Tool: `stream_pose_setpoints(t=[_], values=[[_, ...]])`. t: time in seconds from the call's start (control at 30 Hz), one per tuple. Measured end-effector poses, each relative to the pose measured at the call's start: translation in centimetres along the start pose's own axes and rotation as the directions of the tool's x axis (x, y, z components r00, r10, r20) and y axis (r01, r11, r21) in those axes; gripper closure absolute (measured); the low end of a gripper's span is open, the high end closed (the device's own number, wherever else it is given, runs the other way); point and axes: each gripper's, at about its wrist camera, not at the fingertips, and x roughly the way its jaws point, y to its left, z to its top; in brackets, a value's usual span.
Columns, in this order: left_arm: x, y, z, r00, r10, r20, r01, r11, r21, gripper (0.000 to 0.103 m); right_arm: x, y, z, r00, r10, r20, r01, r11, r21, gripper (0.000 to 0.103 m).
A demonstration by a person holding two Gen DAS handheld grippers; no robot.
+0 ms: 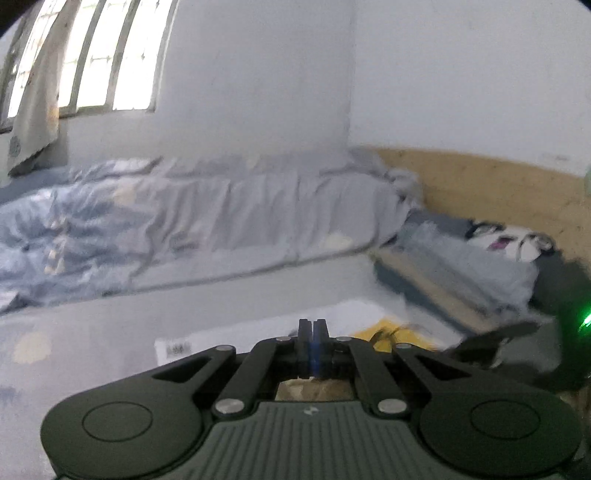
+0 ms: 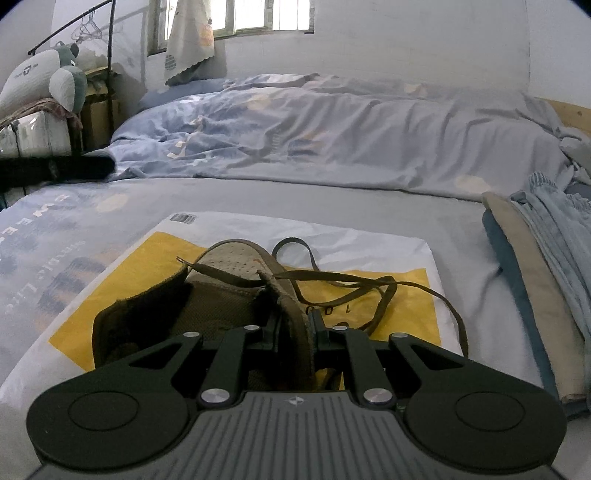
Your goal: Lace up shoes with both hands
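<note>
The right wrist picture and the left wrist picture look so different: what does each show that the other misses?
Only the right wrist view shows the olive shoe with its loose laces, the right gripper shut on the shoe's collar, and a plush toy at far left.

Only the left wrist view shows the left gripper, shut with nothing visible between its fingers, and a green light at the right edge.

Both show the rumpled blue duvet, the window and the yellow-and-white bag.

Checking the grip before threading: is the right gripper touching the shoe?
Touching. The right wrist view shows the right gripper clamped on the shoe collar edge.
</note>
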Motion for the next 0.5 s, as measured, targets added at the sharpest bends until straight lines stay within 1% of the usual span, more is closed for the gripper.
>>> stream_pose_setpoints(t=[0.07, 0.13, 0.17, 0.2, 0.23, 0.27, 0.3, 0.37, 0.4, 0.5], values=[[1.1, 0.4, -0.5, 0.999, 0.011, -0.048, -0.013, 0.999, -0.03, 0.101, 0.0, 0.0, 0.1, 1.0, 0.006, -0.002, -0.006, 1.0, -0.001, 0.091], [1.5, 1.1, -0.8, 0.998, 0.027, -0.052, -0.032, 0.994, -0.107, 0.099, -0.1, 0.0, 0.2, 1.0, 0.015, -0.005, -0.015, 1.0, -0.004, 0.091], [1.5, 1.7, -0.9, 0.999, 0.019, -0.042, -0.025, 0.987, -0.158, 0.09, -0.2, 0.0, 0.3, 1.0, 0.022, -0.001, -0.022, 1.0, -0.008, 0.091], [1.4, 2.3, -1.0, 1.0, 0.012, -0.029, -0.018, 0.977, -0.211, 0.083, -0.3, 0.0, 0.4, 0.999, 0.032, 0.007, -0.032, 0.999, -0.016, 0.09], [1.3, 2.8, -1.0, 1.0, 0.004, -0.013, -0.007, 0.964, -0.267, 0.069, -0.5, 0.1, 0.4, 0.999, 0.04, 0.014, -0.039, 0.999, -0.025, 0.089], [1.2, 3.2, -1.1, 1.0, -0.007, -0.001, 0.006, 0.947, -0.32, 0.057, -0.7, 0.2, 0.5, 0.999, 0.042, 0.022, -0.041, 0.998, -0.037, 0.087], [1.1, 3.7, -1.3, 1.0, -0.017, 0.01, 0.019, 0.928, -0.371, 0.055, -0.9, 0.3, 0.6, 0.999, 0.044, 0.031, -0.042, 0.998, -0.052, 0.084], [0.9, 4.6, -1.6, 0.999, -0.034, 0.034, 0.046, 0.882, -0.47, 0.053, -1.4, 0.7, 0.8, 0.997, 0.053, 0.051, -0.048, 0.994, -0.095, 0.078], [1.1, 5.0, -1.9, 0.999, -0.04, 0.031, 0.05, 0.856, -0.514, 0.053, -1.7, 0.9, 0.9, 0.997, 0.059, 0.059, -0.051, 0.991, -0.126, 0.076], [1.6, 6.3, -2.8, 0.997, -0.066, 0.026, 0.068, 0.771, -0.633, 0.053, -2.5, 1.8, 1.6, 0.995, 0.053, 0.081, -0.031, 0.966, -0.256, 0.076]])
